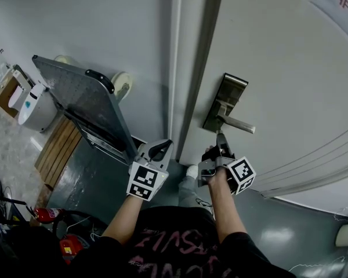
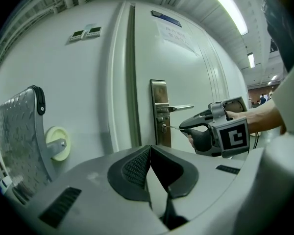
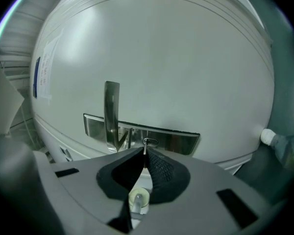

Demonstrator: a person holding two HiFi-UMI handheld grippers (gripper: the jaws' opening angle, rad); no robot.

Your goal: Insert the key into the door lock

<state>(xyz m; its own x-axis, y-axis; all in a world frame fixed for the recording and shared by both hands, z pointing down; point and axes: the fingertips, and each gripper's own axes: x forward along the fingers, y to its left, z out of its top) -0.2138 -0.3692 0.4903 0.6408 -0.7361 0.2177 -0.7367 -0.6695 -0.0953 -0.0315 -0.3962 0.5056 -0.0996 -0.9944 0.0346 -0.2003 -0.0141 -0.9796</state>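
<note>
The right hand-held gripper [image 1: 220,138] is held forward on an outstretched right forearm [image 1: 225,204], jaws pinched on a key [image 2: 173,127]; the left hand-held gripper [image 1: 158,150] is held alongside, jaws pressed together, empty.

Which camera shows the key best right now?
The left gripper view: the key appears side-on, reaching from the right gripper's tongs to the door lock. The right gripper view shows only a sliver pinched between the tongs, end-on. In the head view it is too small to tell.

White wall [image 1: 104,28] w/ folded metal trolley [image 1: 84,97] leaning on it, grey floor [image 1: 93,175], ceiling strip lights [image 2: 228,9] lit.
</note>
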